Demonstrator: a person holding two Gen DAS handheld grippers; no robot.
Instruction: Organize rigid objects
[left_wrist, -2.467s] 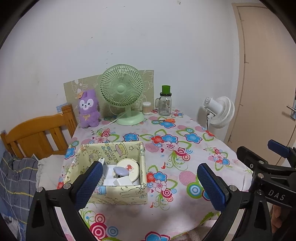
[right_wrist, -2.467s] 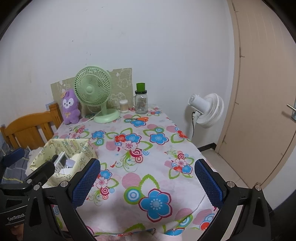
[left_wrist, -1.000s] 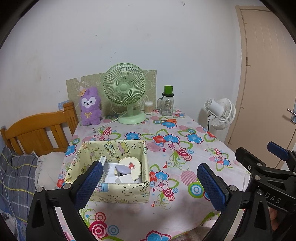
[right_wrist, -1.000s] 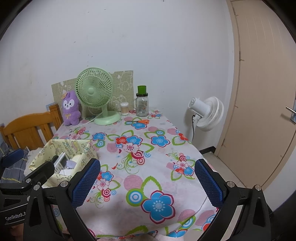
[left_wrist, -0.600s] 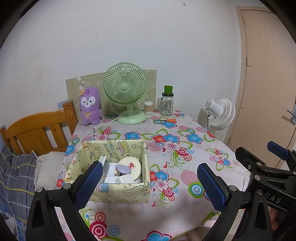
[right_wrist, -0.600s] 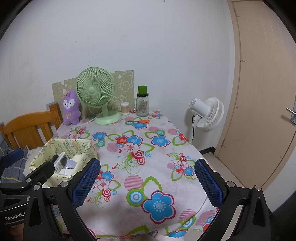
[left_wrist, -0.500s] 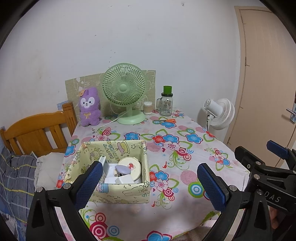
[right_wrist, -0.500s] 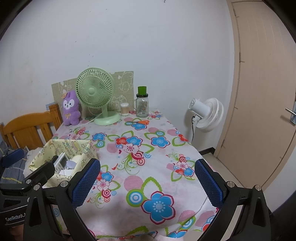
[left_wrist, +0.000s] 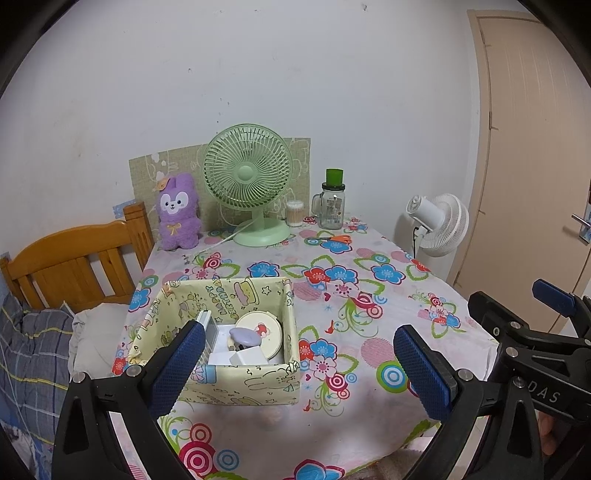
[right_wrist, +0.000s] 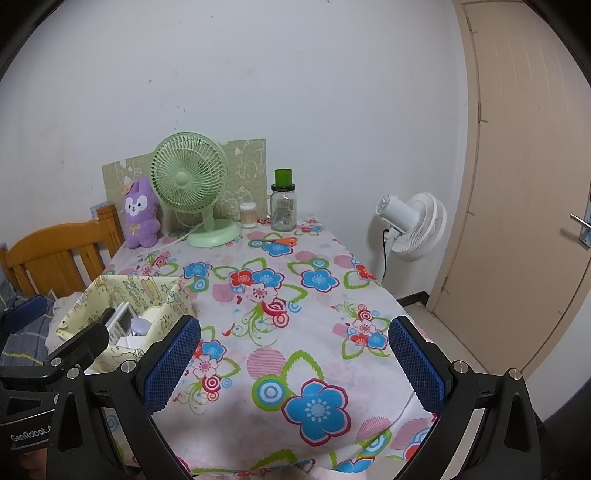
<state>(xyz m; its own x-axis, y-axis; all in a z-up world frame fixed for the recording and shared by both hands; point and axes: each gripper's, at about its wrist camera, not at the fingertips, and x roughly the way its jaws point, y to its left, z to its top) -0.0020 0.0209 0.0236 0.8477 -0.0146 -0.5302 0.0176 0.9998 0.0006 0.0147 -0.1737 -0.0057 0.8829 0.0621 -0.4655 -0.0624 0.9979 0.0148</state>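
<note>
On the counter (left_wrist: 369, 428), covered with a cloth of bright flowers, stands a yellow box (left_wrist: 236, 384) with cartoon drawings, near the front left edge. Inside it I see a round cream case (left_wrist: 264, 334) leaning against the right wall, a small purple thing (left_wrist: 245, 336) in front of it, a white block (left_wrist: 248, 357) low in the middle, and a grey and white remote control (left_wrist: 211, 332) standing on the left side. All of these touch each other in the box.

My left tool (left_wrist: 295, 365) hovers above the front edge of the counter, its two blue pads wide apart and with nothing between them; the box is just behind the left pad. My right tool (right_wrist: 291, 363) is also wide open and holds nothing. It is over the front right part of the counter, and the box (right_wrist: 122, 295) is to its left.

At the far end, near the wall, are a green fan (left_wrist: 249, 184), a purple plush rabbit (left_wrist: 179, 214), a glass jar (left_wrist: 332, 206) with a green lid, a small pot of cotton swabs (left_wrist: 294, 213) and orange scissors (left_wrist: 338, 238). Beside the counter, on the right, stands a white fan (left_wrist: 439, 225), and a wooden bed frame (left_wrist: 70, 258) is on the left.
</note>
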